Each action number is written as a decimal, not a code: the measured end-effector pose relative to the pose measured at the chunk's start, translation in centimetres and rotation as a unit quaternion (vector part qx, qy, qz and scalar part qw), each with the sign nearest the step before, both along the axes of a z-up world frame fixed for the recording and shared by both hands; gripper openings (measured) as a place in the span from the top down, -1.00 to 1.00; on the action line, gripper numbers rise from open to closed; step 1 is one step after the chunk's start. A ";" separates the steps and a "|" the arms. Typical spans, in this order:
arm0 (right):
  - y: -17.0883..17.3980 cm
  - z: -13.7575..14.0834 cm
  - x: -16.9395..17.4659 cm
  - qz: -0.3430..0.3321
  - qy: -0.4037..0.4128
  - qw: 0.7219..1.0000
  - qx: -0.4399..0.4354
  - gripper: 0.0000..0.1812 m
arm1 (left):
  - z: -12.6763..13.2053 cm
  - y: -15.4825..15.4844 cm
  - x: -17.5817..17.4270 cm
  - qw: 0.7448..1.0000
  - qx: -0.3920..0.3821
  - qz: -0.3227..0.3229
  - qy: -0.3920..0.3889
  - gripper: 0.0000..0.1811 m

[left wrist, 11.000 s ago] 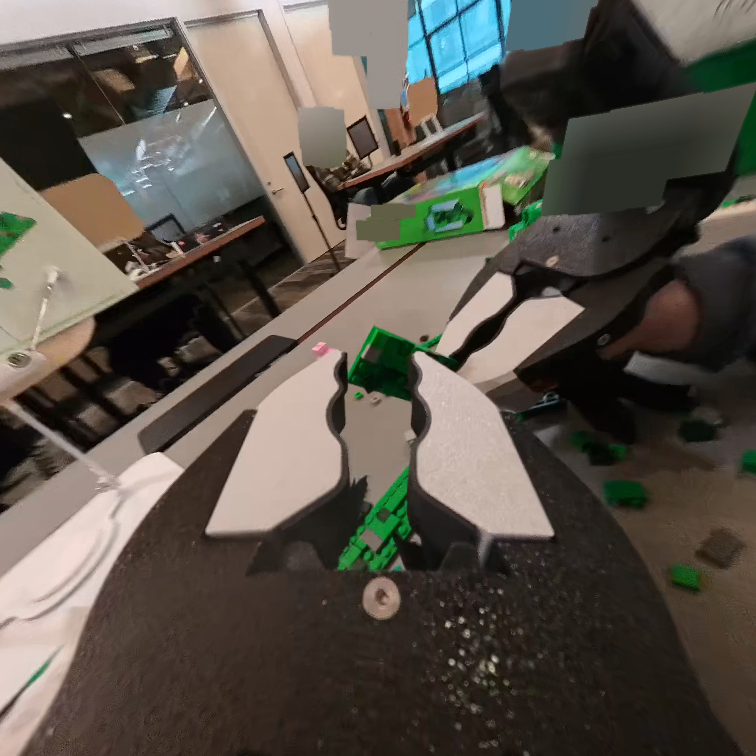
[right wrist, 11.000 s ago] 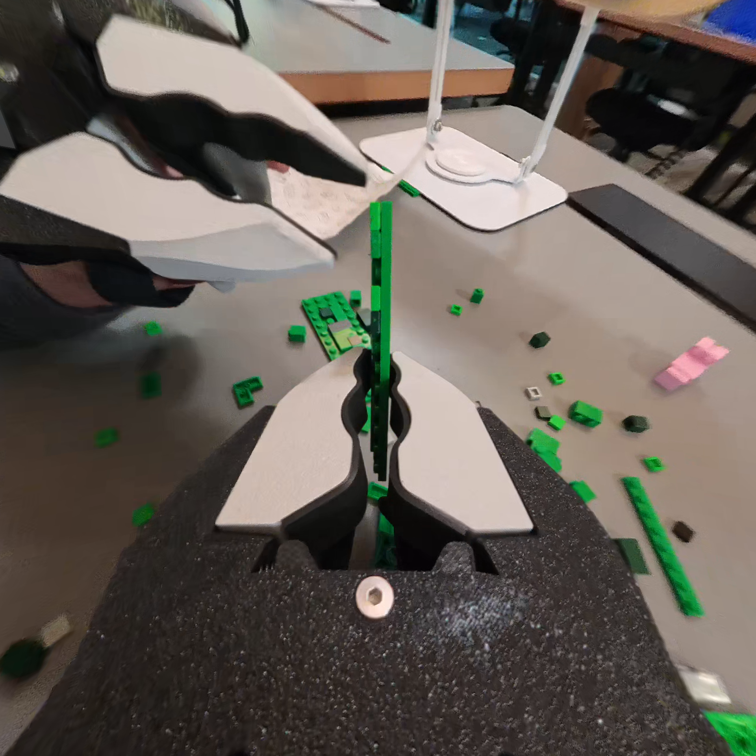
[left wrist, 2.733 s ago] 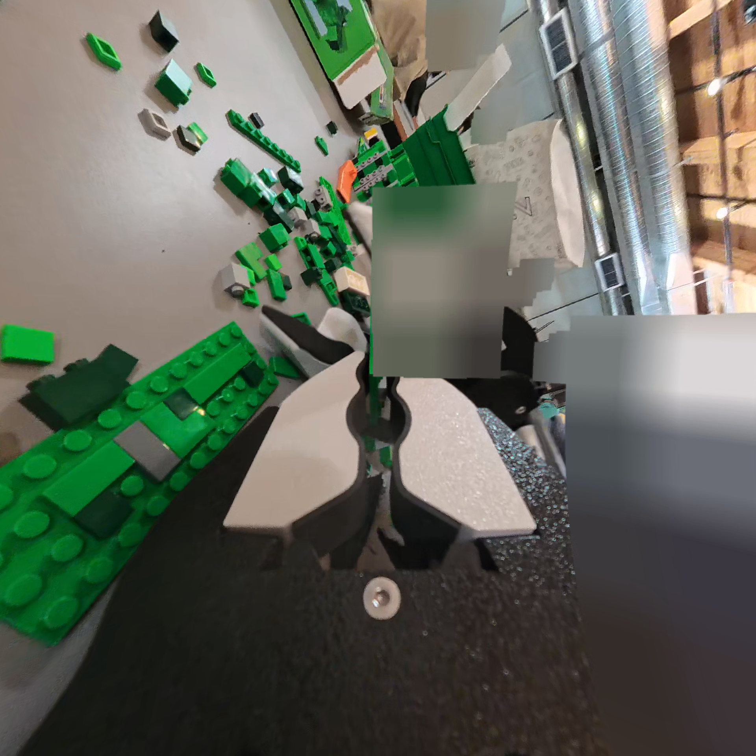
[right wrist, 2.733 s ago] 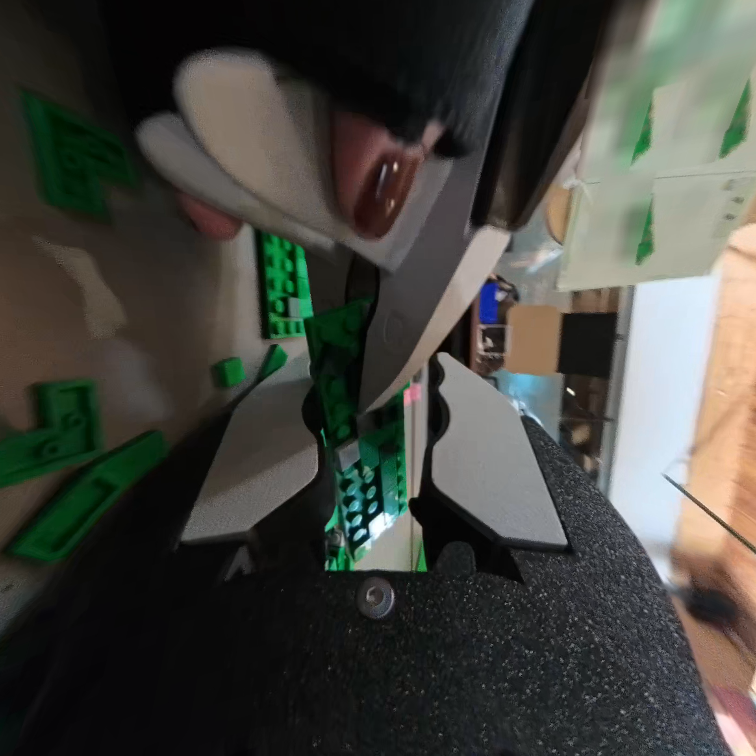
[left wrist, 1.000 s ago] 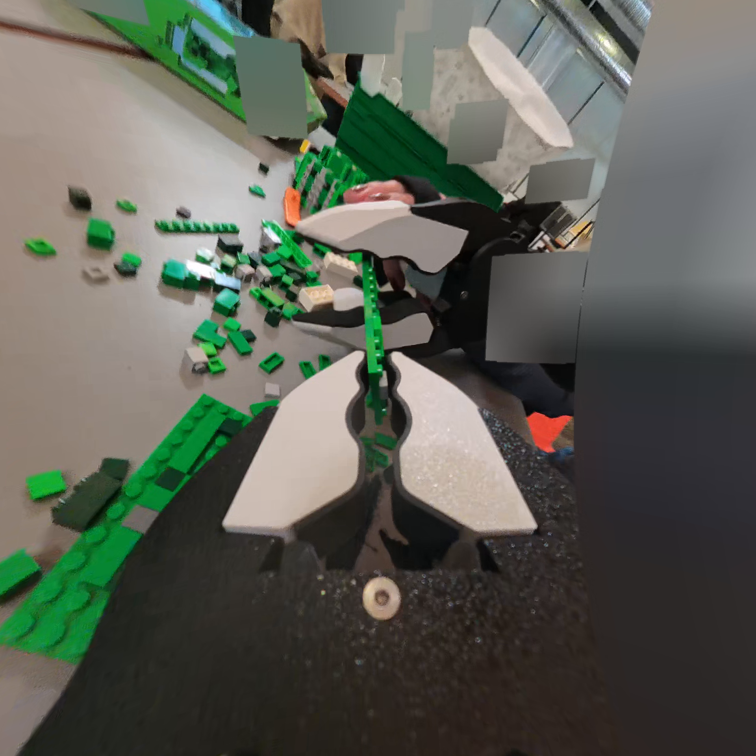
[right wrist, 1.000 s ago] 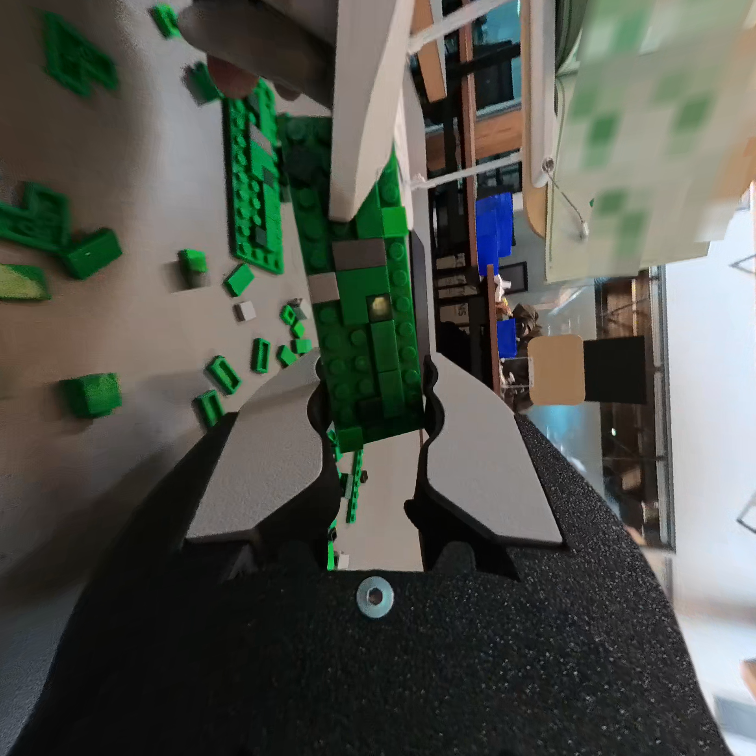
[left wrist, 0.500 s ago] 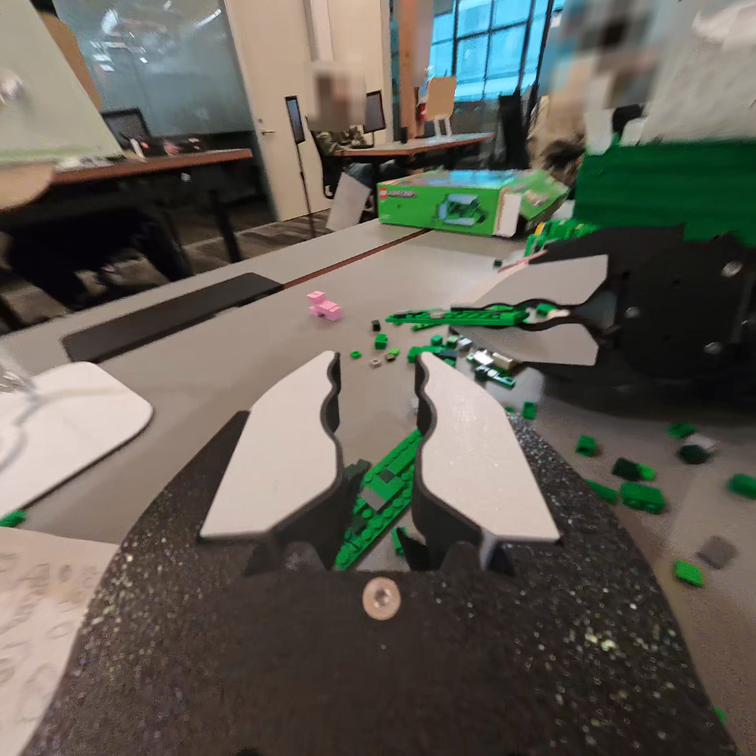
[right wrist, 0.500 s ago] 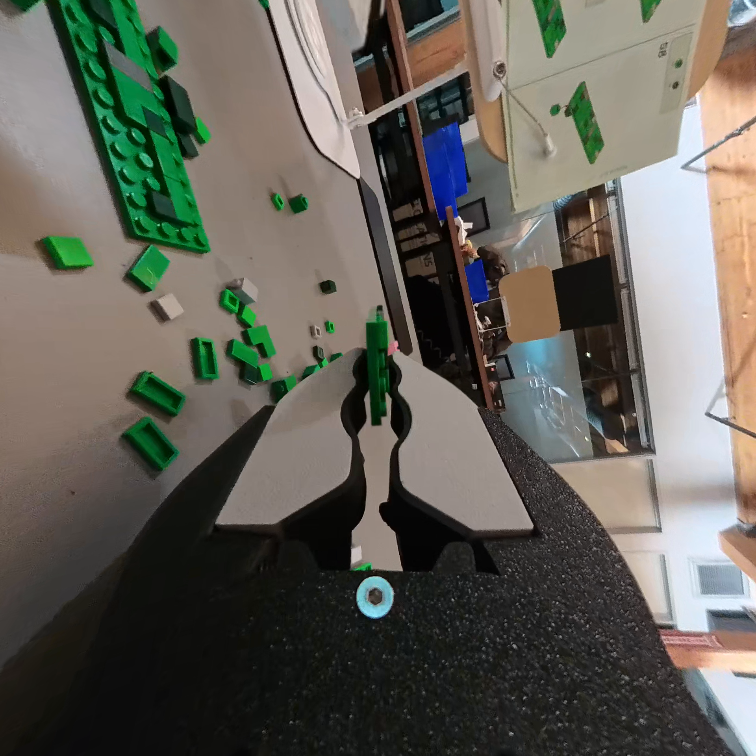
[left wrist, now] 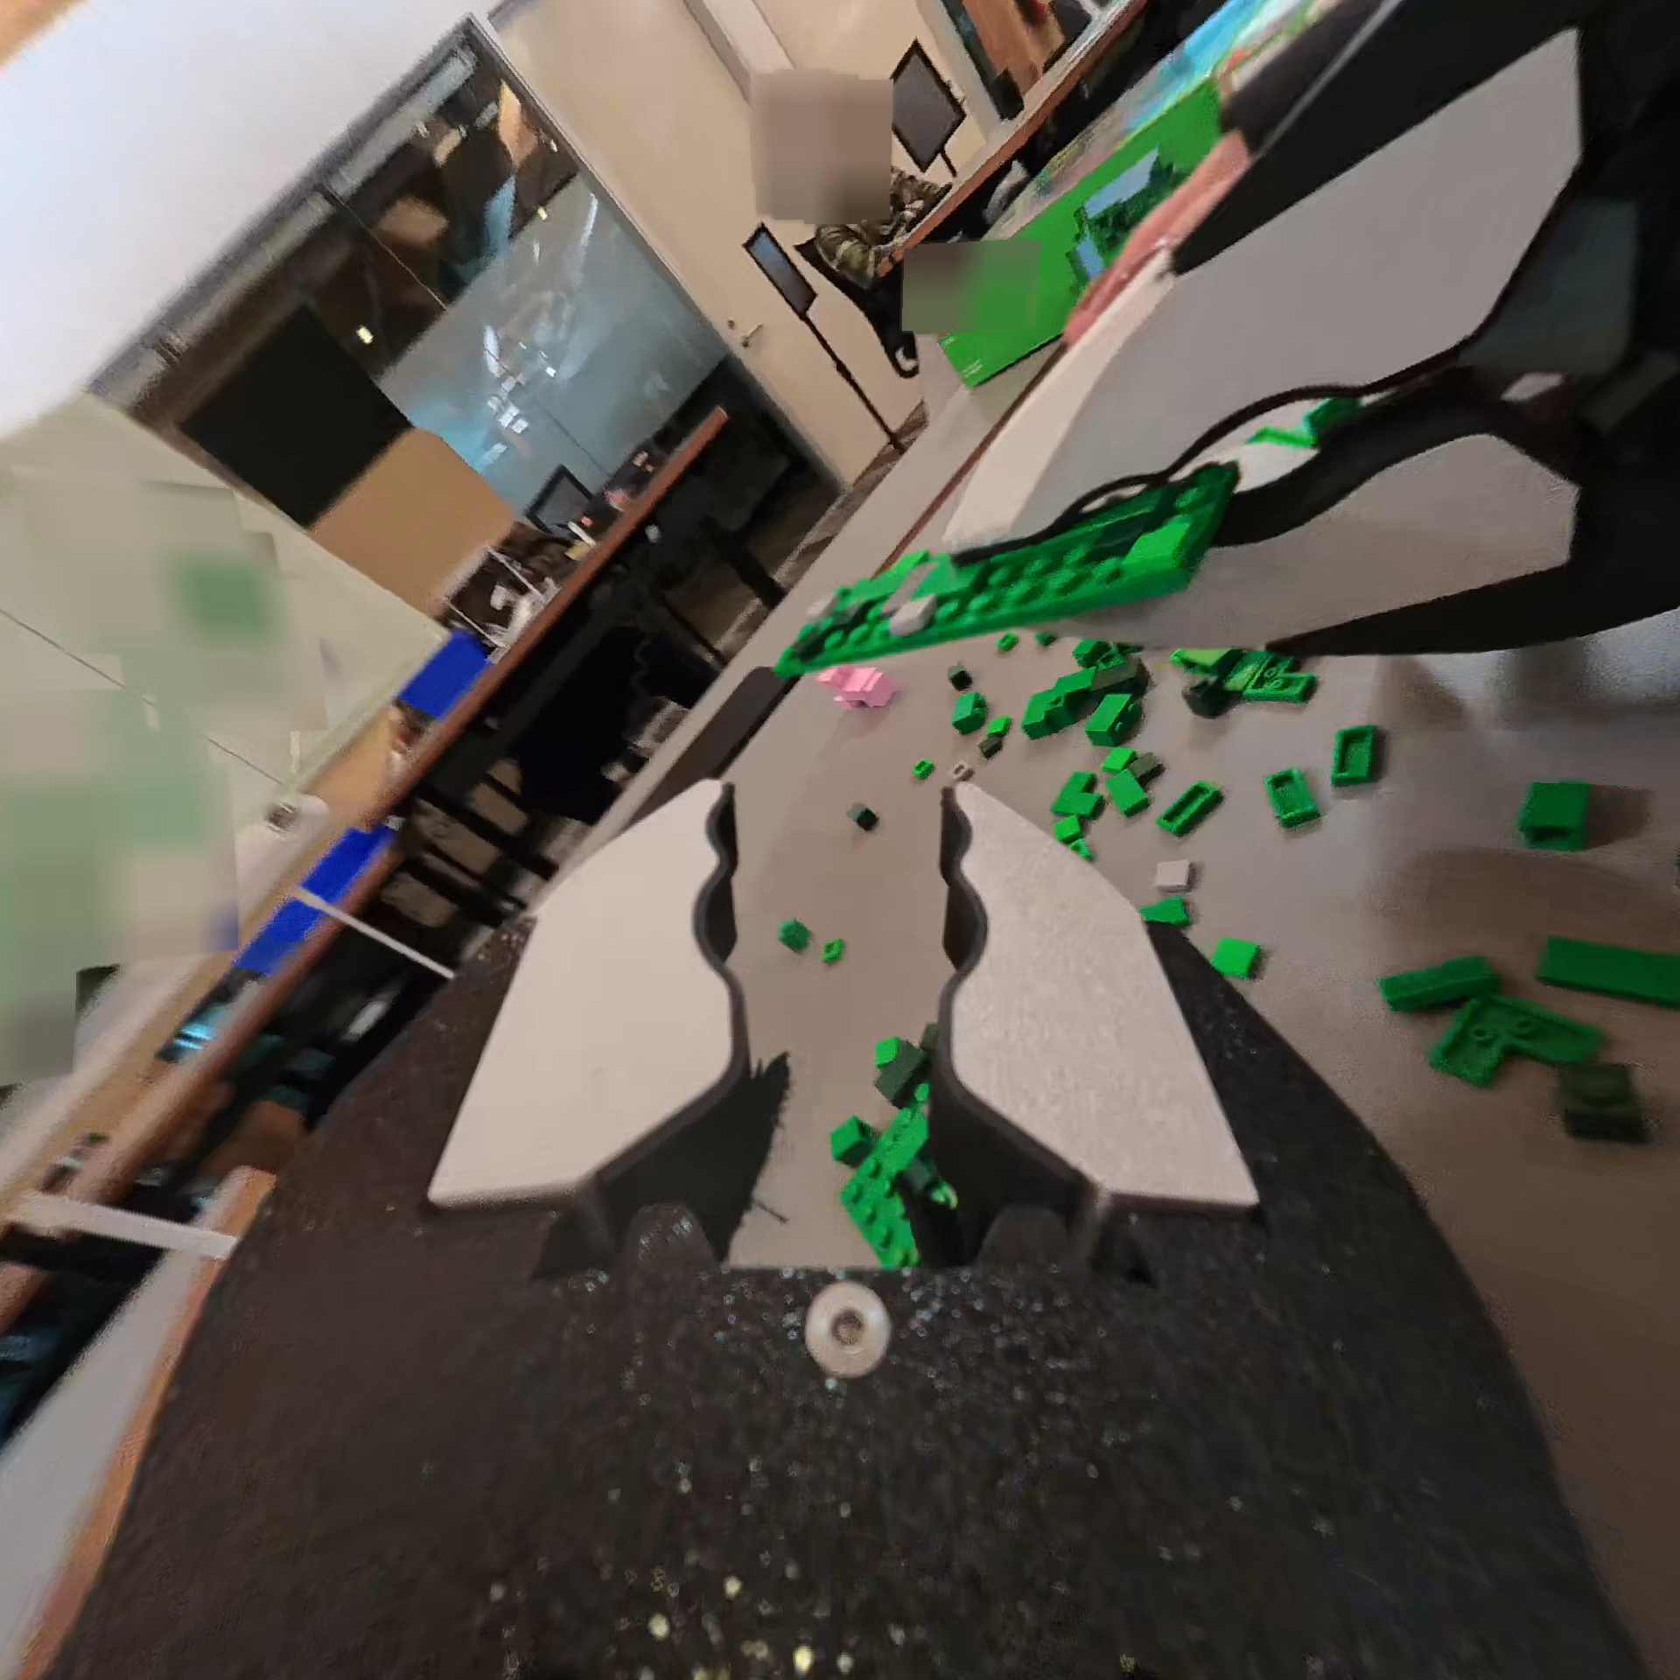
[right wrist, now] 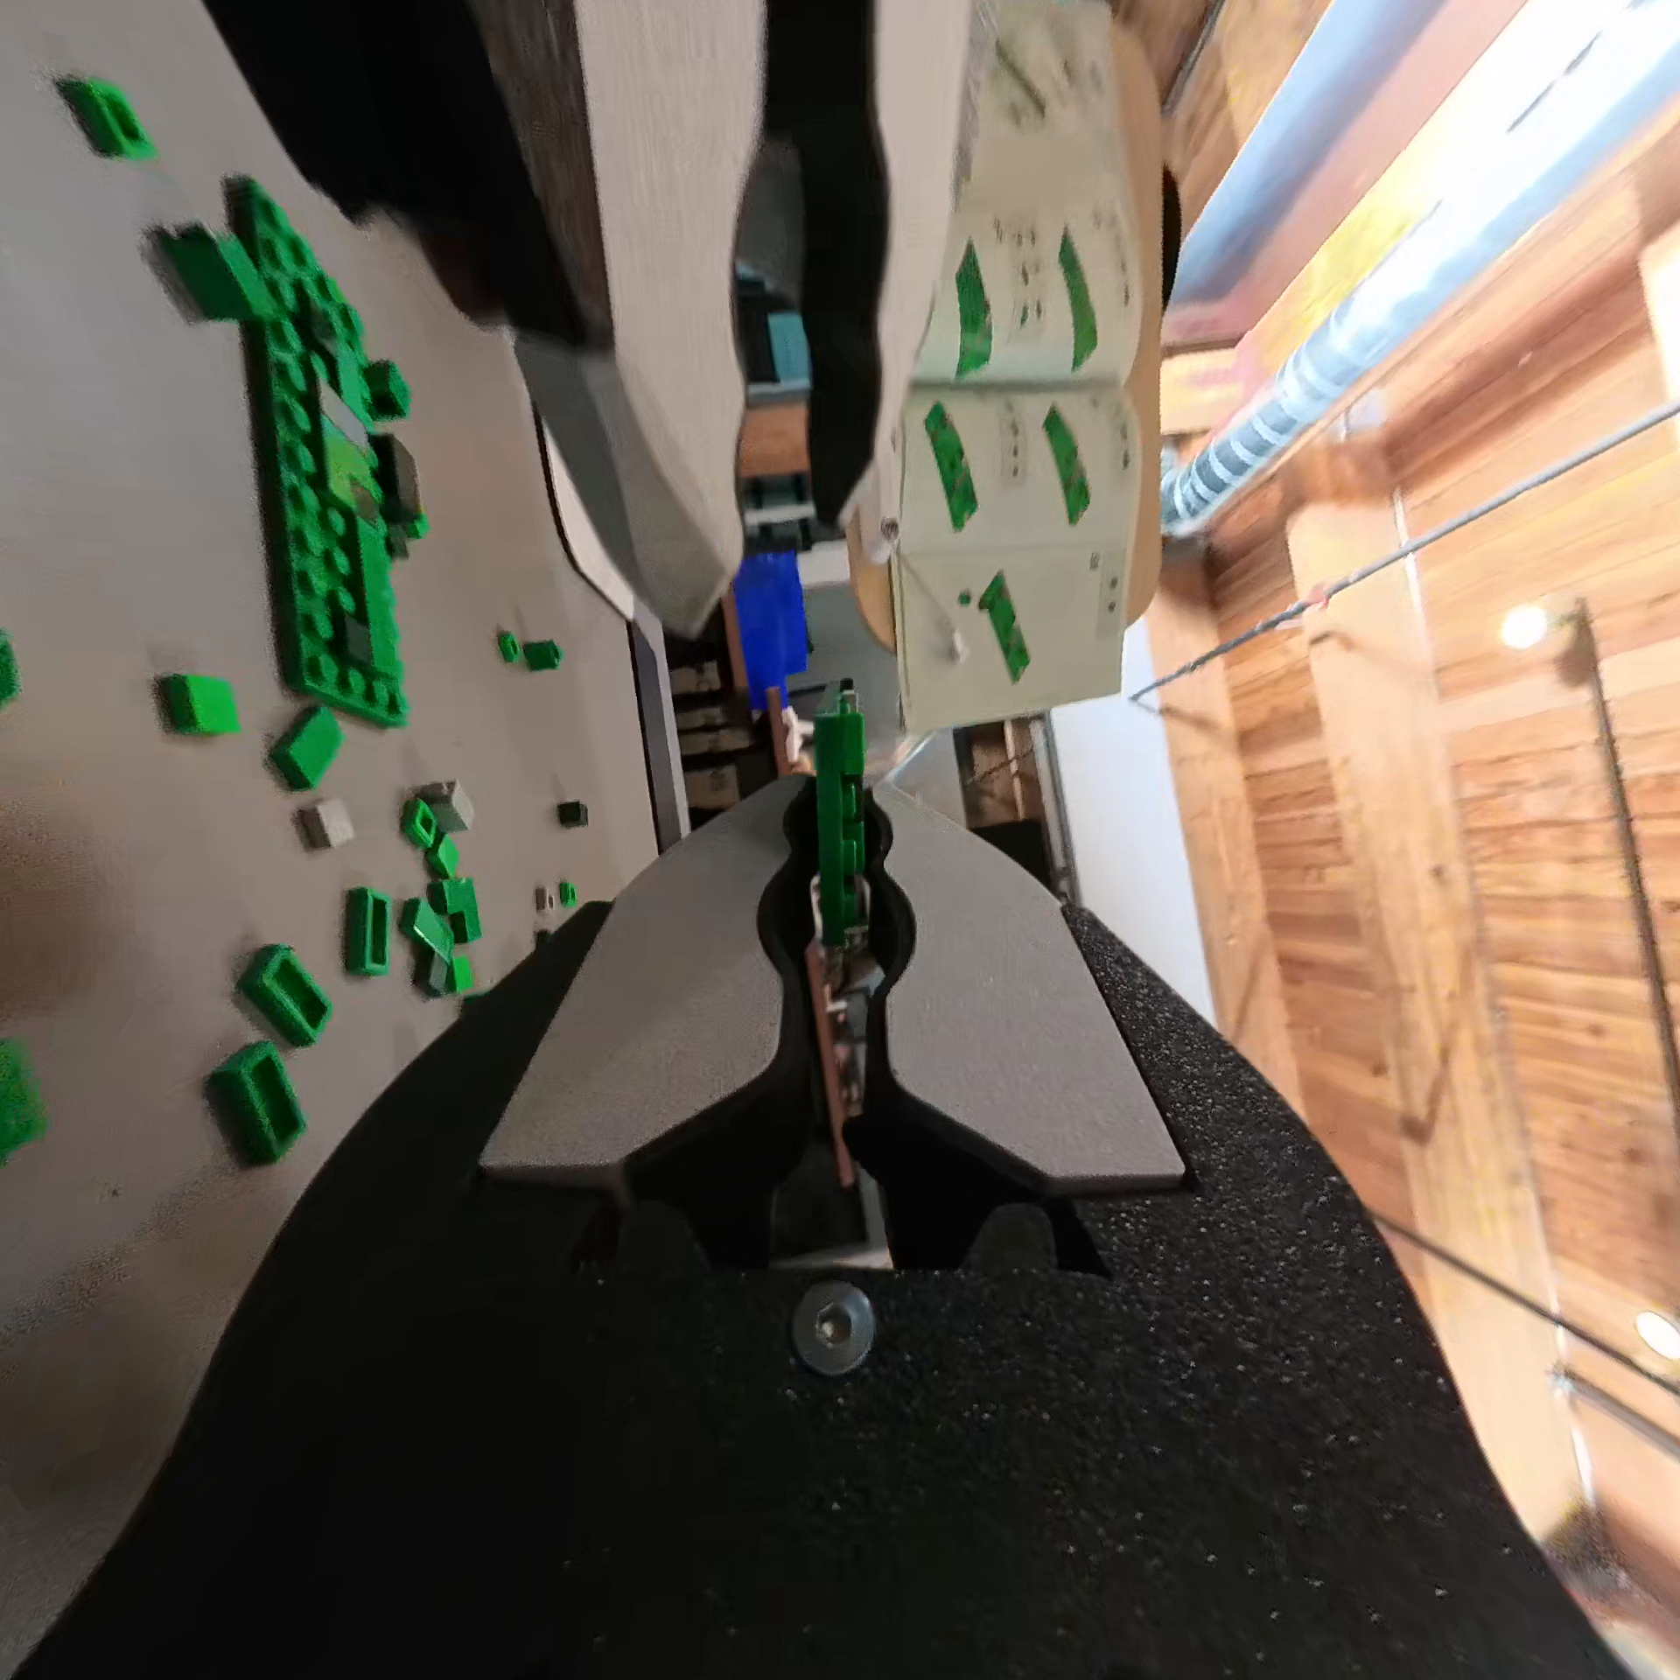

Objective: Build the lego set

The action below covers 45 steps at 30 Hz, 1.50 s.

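Observation:
My right gripper (right wrist: 836, 791) is shut on a green lego plate assembly (right wrist: 841, 773), seen edge-on and held in the air. In the left wrist view the right gripper (left wrist: 1091, 564) is at the upper right, and the plate (left wrist: 982, 591) sticks out of it to the left above the table. My left gripper (left wrist: 832, 800) is open and empty, low over the grey table (left wrist: 845, 873). It also shows at the top of the right wrist view (right wrist: 782, 564), close to the held plate. A second green plate (right wrist: 318, 509) lies flat on the table, and part of it shows behind my left fingers (left wrist: 891, 1173).
Several loose green pieces (left wrist: 1091, 718) and a pink piece (left wrist: 859, 686) are scattered over the table. A green set box (left wrist: 1091, 236) stands at the far end. An open instruction booklet (right wrist: 1009, 455) hangs on a stand. A black strip (left wrist: 727, 718) lies along the table edge. Across from one pair of fingers to the other is roughly 5 centimetres.
Within the last second the held plate passed from my left gripper to my right. The left gripper opened and stays empty. Both views have tilted, and the right gripper now sits closer to the left.

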State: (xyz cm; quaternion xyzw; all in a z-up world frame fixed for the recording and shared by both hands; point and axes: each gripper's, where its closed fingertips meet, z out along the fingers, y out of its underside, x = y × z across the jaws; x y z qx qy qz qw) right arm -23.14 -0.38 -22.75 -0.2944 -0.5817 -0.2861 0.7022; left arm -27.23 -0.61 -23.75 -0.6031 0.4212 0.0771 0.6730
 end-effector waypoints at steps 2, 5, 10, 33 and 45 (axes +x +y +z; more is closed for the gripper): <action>-1.0 -0.2 -0.8 0.027 -0.016 0.999 0.018 0.93 | 0.0 0.0 0.4 0.998 0.035 0.013 0.046 0.46; -2.1 -0.6 -1.7 0.051 -0.047 0.997 0.039 0.93 | 0.0 0.3 0.1 0.983 0.100 0.052 0.144 0.44; -2.5 -1.5 -2.2 0.054 -0.091 0.993 0.060 0.93 | -1.3 0.6 0.4 0.944 0.160 0.074 0.279 0.64; -0.6 -1.9 -1.1 0.030 -0.062 0.998 -0.014 0.93 | -0.3 -0.7 0.1 0.999 0.016 -0.046 0.008 1.00; -2.9 -1.9 -0.7 0.138 -0.005 0.966 -0.220 0.93 | -1.5 -0.3 -0.3 0.998 -0.029 -0.045 0.022 0.89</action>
